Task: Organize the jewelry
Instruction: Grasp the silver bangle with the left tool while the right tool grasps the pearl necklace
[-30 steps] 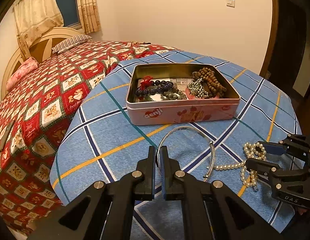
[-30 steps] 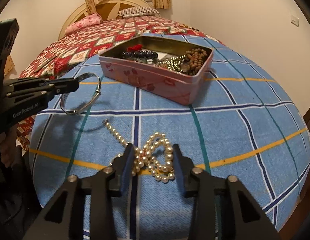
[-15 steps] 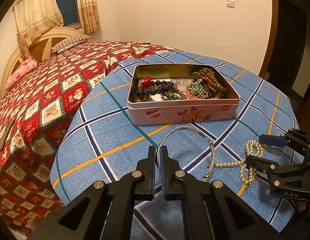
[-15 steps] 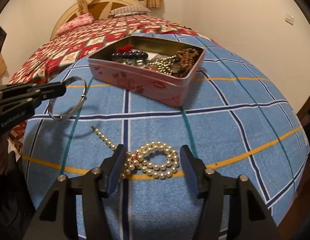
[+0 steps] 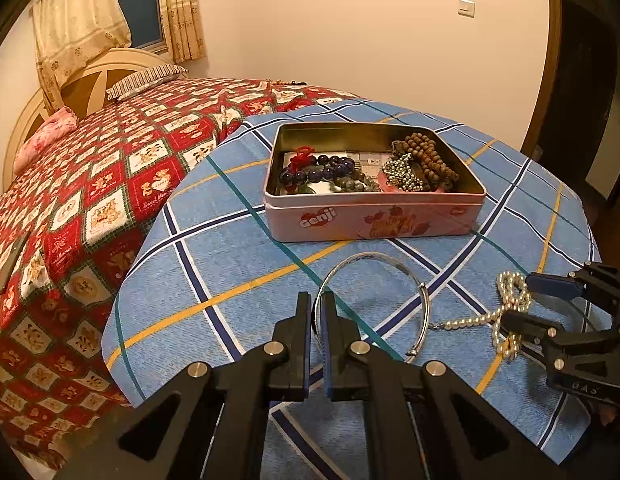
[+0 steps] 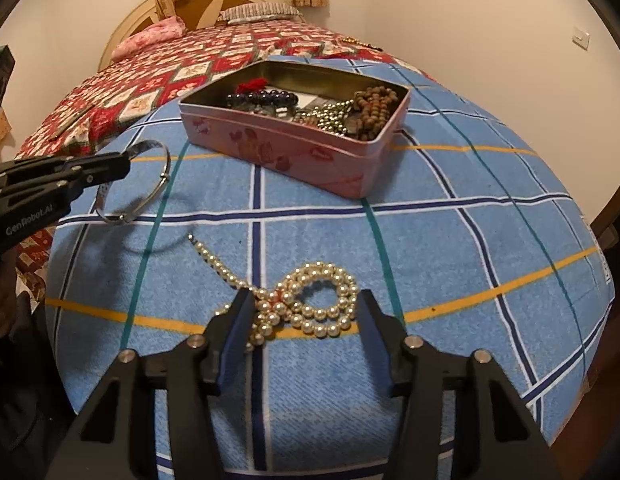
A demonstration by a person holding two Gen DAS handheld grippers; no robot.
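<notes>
A white pearl necklace (image 6: pixel 322 312) lies looped on the blue checked tablecloth (image 6: pixel 450 264). My right gripper (image 6: pixel 306 296) straddles it with jaws closing; the left pad brushes the pearls, while a gap remains at the right pad. In the left wrist view this gripper (image 5: pixel 518 300) sits at the far right over the pearls (image 5: pixel 470 322). My left gripper (image 5: pixel 316 300) is shut on the rim of a silver bangle (image 5: pixel 390 258), held just above the cloth, where it casts a shadow (image 6: pixel 164 184). Behind stands an open pink tin (image 5: pixel 370 220) with several bead bracelets inside.
A bed with a red patterned quilt (image 5: pixel 90 200) adjoins the table's left side, a dark flat object (image 5: pixel 10 260) lying on it. The round table drops off close behind both grippers. A wooden door frame (image 5: pixel 550 60) stands at the right. A hand (image 6: pixel 2 300) holds the left gripper.
The right gripper's jaws spread wider than a second ago, then narrowed slightly, and the pearls now lie in a looser loop between them. The left gripper and bangle have not moved.
</notes>
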